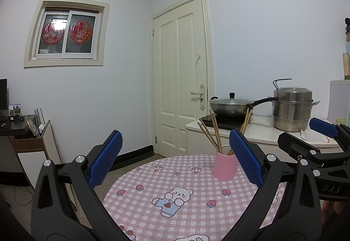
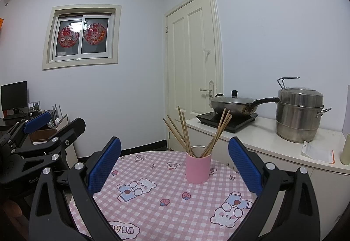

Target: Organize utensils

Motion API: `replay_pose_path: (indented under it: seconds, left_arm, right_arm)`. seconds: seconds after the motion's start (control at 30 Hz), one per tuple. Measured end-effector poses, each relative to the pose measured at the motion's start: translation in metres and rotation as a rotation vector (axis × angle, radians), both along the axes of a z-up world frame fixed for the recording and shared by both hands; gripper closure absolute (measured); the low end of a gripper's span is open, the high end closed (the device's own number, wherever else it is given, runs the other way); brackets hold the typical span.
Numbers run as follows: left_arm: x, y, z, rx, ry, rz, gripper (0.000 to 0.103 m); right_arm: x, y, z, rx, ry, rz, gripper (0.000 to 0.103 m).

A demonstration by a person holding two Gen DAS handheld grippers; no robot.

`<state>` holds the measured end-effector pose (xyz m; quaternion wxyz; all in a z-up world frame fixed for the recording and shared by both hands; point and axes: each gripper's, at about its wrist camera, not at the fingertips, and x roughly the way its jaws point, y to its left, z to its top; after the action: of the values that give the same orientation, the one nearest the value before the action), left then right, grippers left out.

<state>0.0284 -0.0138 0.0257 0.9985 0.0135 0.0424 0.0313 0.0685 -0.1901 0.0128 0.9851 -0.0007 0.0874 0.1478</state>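
A pink cup [image 2: 198, 168] stands upright near the far edge of the round table [image 2: 166, 214], which wears a pink checked cloth with bear prints. Several wooden chopsticks [image 2: 186, 131] lean out of the cup in two fans. In the left wrist view the same pink cup [image 1: 225, 166] sits just left of the right blue pad, chopsticks [image 1: 213, 133] rising from it. My left gripper [image 1: 175, 159] hangs open above the table, nothing between its pads. My right gripper [image 2: 174, 160] is open too, short of the cup. Each gripper shows at the edge of the other's view.
Behind the table a white counter [image 2: 273, 142] carries an induction hob with a lidded wok [image 2: 234, 105], a steel steamer pot [image 2: 298, 118] and a paper packet [image 2: 317, 152]. A closed cream door [image 2: 192, 70] is beyond. A desk with a monitor [image 2: 14, 95] stands at the left.
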Motion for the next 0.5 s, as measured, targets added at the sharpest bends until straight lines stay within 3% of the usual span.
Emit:
replay_pose_path:
  seconds: [0.5]
  left_arm:
    - [-0.0011, 0.0039, -0.0035, 0.000, 0.003, 0.004, 0.007]
  right_arm:
    - [-0.0006, -0.0006, -0.0013, 0.000, 0.004, -0.001, 0.008]
